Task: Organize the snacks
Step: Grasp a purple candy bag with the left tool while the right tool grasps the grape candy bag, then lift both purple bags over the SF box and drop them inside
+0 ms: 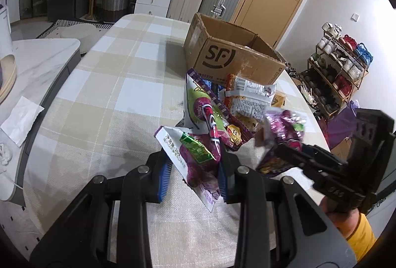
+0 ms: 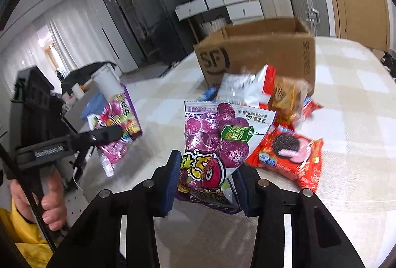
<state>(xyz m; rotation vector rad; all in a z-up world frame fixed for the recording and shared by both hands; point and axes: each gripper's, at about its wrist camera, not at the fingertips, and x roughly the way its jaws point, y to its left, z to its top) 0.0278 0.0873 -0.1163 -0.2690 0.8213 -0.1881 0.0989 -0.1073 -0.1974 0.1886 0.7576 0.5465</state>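
— How far along are we?

— Early, we judge. The brown SF cardboard box (image 1: 230, 55) sits on the checked table (image 1: 111, 84), loose packets (image 2: 287, 154) heaped before it.

— Our claws?

— Both raised over the table: left claw (image 1: 195, 176) pinches a purple-and-white snack packet (image 1: 195, 151); right claw (image 2: 206, 181) pinches a similar purple sweet-potato packet (image 2: 212, 141).

The lower part of the purple sweet-potato snack packet (image 2: 210, 144) is being covered by the blue pads (image 2: 173, 181) at the lower centre of the right wrist view. The brown cardboard box (image 2: 259, 55) and the small packets before it are being blurred there. In the left wrist view, the box interior (image 1: 232, 32) is being hidden by its walls.
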